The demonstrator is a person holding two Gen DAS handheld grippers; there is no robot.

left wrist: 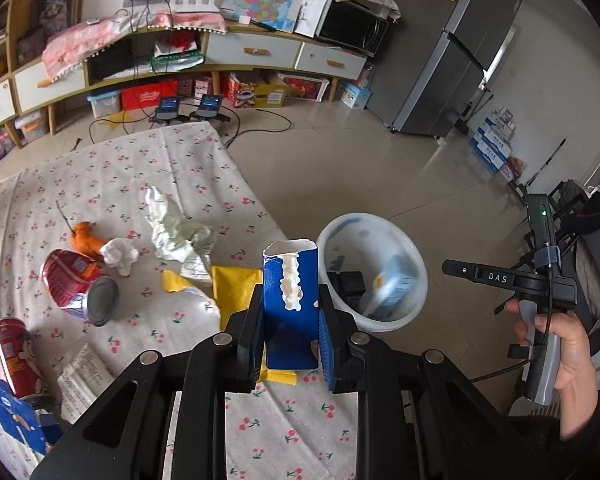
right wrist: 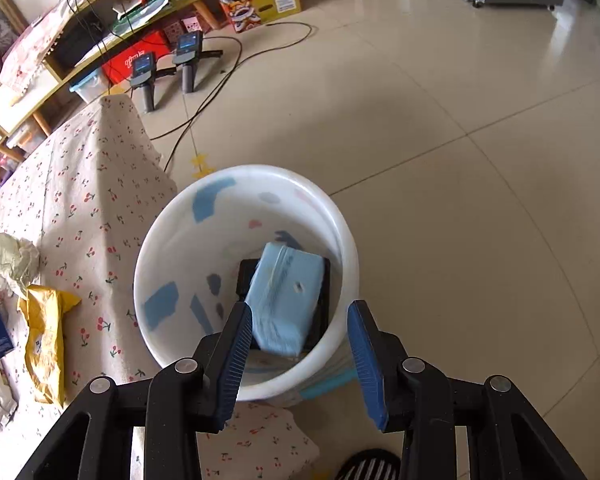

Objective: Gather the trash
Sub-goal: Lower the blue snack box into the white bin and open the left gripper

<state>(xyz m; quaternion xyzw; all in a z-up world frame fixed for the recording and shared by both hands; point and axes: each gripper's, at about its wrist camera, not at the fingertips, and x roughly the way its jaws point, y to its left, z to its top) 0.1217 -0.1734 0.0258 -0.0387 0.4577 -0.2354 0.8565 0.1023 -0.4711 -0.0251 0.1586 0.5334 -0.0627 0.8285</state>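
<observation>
My left gripper (left wrist: 291, 332) is shut on a torn blue carton (left wrist: 290, 304) and holds it upright over the table's right edge, just left of the white trash bin (left wrist: 414, 264). My right gripper (right wrist: 300, 344) is open and empty, right above the bin (right wrist: 152, 256). A light blue pack (right wrist: 286, 300) lies in the bin on a black box (right wrist: 324, 312). On the cherry-print tablecloth (left wrist: 140, 168) lie crumpled paper (left wrist: 172, 228), a yellow envelope (left wrist: 236, 284), a red can (left wrist: 70, 282) and an orange piece (left wrist: 85, 238).
A second red can (left wrist: 16, 356) and printed paper (left wrist: 82, 376) lie at the table's near left. The right-hand gripper handle (left wrist: 540, 280) shows at right. Two devices on stands (right wrist: 164, 64) and cables lie on the tiled floor (right wrist: 460, 140) beyond the table.
</observation>
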